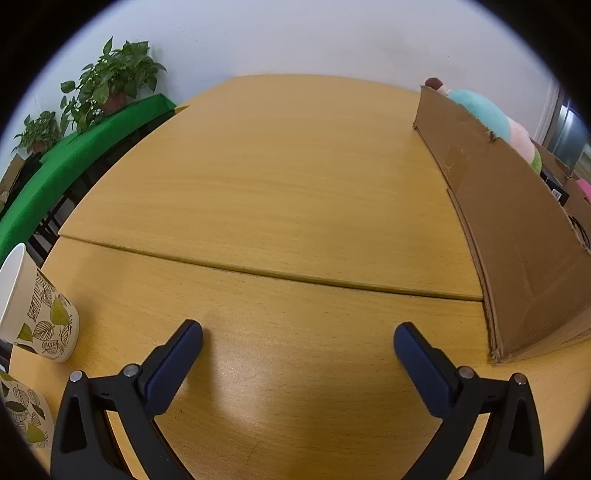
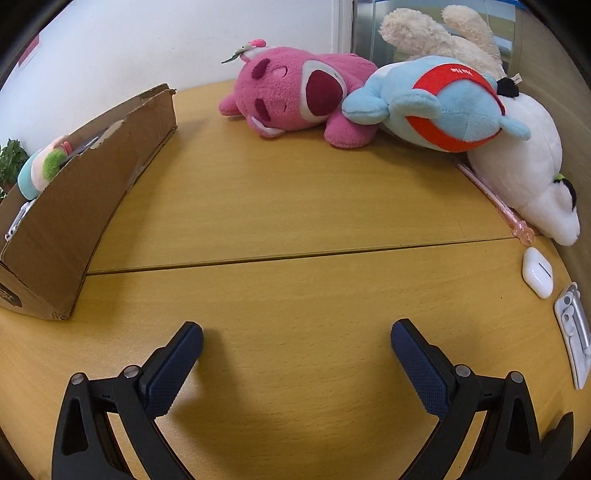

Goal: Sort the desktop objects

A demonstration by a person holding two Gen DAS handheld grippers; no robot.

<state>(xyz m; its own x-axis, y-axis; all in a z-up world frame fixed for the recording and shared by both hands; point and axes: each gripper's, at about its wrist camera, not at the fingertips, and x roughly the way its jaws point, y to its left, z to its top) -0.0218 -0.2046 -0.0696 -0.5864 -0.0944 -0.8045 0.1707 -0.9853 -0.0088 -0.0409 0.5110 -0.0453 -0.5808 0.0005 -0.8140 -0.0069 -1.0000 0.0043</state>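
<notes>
Fingers first: on my left gripper they stand spread as wide as they go, nothing between them, hovering tilted down over bare worktop. My right gripper is the same, fully released with only wood grain in the gap.

From the left wrist view, a cardboard box stands to the right of the fingers, its long wall running away from me, and a pastel plush toy pokes above its far rim. Two paper cups with leaf print sit at the left edge, one cup on its side with the mouth toward me, another nearer, partly cut off. A seam crosses the worktop just ahead of the fingertips. Beyond the far left edge are a green cloth and potted plants. Between cups and box the wood is open.

From the right wrist view, the same box lies to the left. At the far side a pink plush bear lies against a blue and red plush, which leans on a white plush; a cream plush sits behind them. A pink pen lies along the white plush, touching it. Near the right edge are a white earbud case and, just beside it, a white clip-like item I cannot identify. The middle of the worktop is open.
</notes>
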